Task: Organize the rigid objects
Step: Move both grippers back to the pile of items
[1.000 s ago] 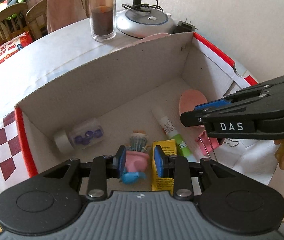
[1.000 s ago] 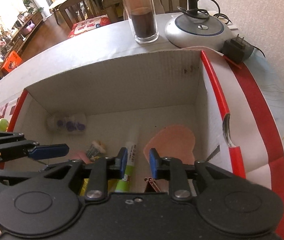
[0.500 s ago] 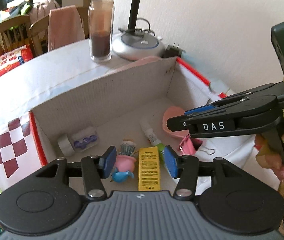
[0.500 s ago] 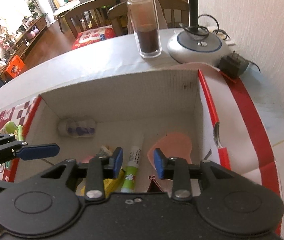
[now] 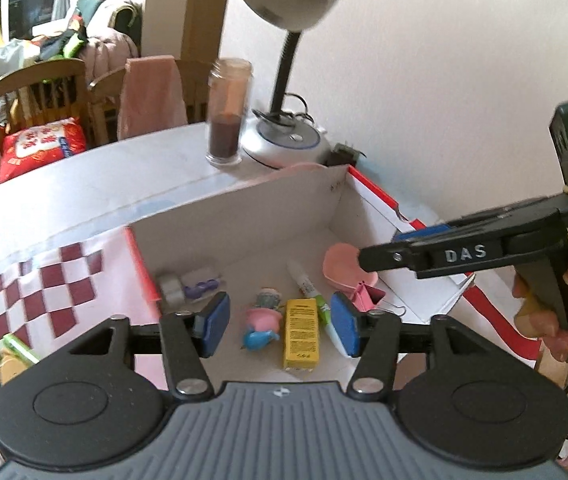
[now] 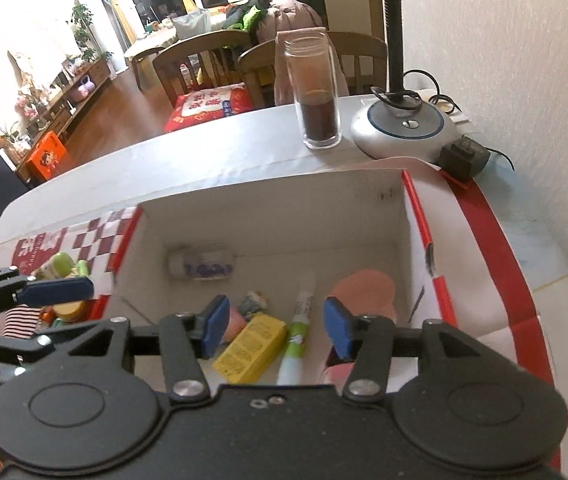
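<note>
Left wrist view looks down on a pale table [image 5: 84, 196] carrying a white cardboard box [image 5: 244, 216] with red-edged flaps. At the far side of the table, beyond the box, a desk lamp [image 5: 284, 144] stands just right of a glass jar [image 5: 228, 120] of dark powder. Both claws hang above the box's near edge, empty: the left gripper [image 5: 280, 324] has its blue pads spread wide, and so does the right gripper [image 6: 276, 326]. On the box floor lie a pink round piece [image 6: 363, 292] at the right, a yellow carton [image 6: 250, 348] near the front, a glue stick [image 6: 297, 332] just right of it, a small bottle [image 6: 200, 266] of purple beads at the far left, a pink and blue toy [image 5: 262, 326] left of the carton, and a pink binder clip [image 5: 367, 296].
</note>
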Demonstrator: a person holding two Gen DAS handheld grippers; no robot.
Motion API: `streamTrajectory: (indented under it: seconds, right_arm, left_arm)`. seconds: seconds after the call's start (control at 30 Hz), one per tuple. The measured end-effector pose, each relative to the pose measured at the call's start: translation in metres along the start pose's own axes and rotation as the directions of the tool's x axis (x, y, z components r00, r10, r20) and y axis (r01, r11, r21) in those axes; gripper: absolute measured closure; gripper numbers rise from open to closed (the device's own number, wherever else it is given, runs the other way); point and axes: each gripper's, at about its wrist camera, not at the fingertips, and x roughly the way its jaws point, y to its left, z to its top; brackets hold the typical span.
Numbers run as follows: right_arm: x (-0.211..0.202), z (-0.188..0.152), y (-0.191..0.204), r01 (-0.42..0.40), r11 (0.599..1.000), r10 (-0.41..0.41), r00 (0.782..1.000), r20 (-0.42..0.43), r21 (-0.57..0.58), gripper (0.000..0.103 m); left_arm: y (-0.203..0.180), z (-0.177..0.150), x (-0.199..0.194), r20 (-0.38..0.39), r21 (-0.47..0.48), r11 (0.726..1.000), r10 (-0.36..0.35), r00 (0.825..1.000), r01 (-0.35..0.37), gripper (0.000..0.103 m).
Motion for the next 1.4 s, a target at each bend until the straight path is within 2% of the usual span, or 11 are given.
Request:
streamTrajectory:
  seconds: [0.1,0.23,0.33,0.5,0.57,0.67,0.73,0.83,1.13,1.3,1.4]
  right_arm:
    - [-0.007,-0.006,0.012,0.002,1.000,-0.002,1.000,0.020,0.001,0.034]
    - [-0.014,-0.013,0.035,-0.006,1.000,0.006,1.000,0.028,-0.003,0.029]
    - [-0.019,-0.019,0.054,-0.015,1.000,0.015,0.999,0.039,-0.007,0.024]
    - [-0.019,-0.027,0.089,-0.034,0.999,0.035,0.998,0.050,-0.021,0.016]
    - [-0.019,-0.031,0.105,-0.035,0.999,0.037,0.998,0.057,-0.034,0.012]
    - [-0.018,-0.036,0.131,-0.046,0.997,0.051,0.996,0.072,-0.061,0.008]
    - [-0.017,-0.039,0.150,-0.055,0.995,0.063,0.994,0.084,-0.088,0.001]
    - [-0.014,-0.044,0.177,-0.074,0.988,0.088,0.991,0.099,-0.135,0.000]
    - [0.016,-0.050,0.238,-0.099,0.977,0.116,0.990,0.082,-0.188,0.000]
    - [0.036,-0.053,0.262,-0.112,0.972,0.128,0.989,0.068,-0.206,0.000]
    - [0.050,-0.056,0.275,-0.113,0.970,0.127,0.991,0.050,-0.214,0.000]
  left_arm:
    - [0.010,-0.007,-0.017,0.027,0.002,1.000,0.009,1.000,-0.009,0.044]
    - [0.025,-0.019,-0.042,0.073,-0.002,0.999,0.047,0.996,-0.047,0.044]
    - [0.040,-0.029,-0.059,0.092,-0.012,0.998,0.063,0.994,-0.062,0.036]
    - [0.068,-0.045,-0.088,0.113,-0.026,0.996,0.083,0.990,-0.080,0.035]
    - [0.079,-0.051,-0.098,0.125,-0.023,0.995,0.100,0.987,-0.098,0.028]
    - [0.097,-0.059,-0.114,0.148,-0.032,0.993,0.121,0.982,-0.117,0.025]
    - [0.110,-0.065,-0.122,0.154,-0.040,0.991,0.130,0.979,-0.125,0.024]
    - [0.131,-0.073,-0.133,0.166,-0.055,0.987,0.158,0.973,-0.151,0.020]
    - [0.201,-0.089,-0.147,0.182,-0.105,0.971,0.231,0.956,-0.215,0.019]
    - [0.233,-0.095,-0.142,0.187,-0.089,0.967,0.253,0.949,-0.240,0.019]
    - [0.249,-0.099,-0.133,0.185,-0.087,0.971,0.235,0.954,-0.222,0.019]
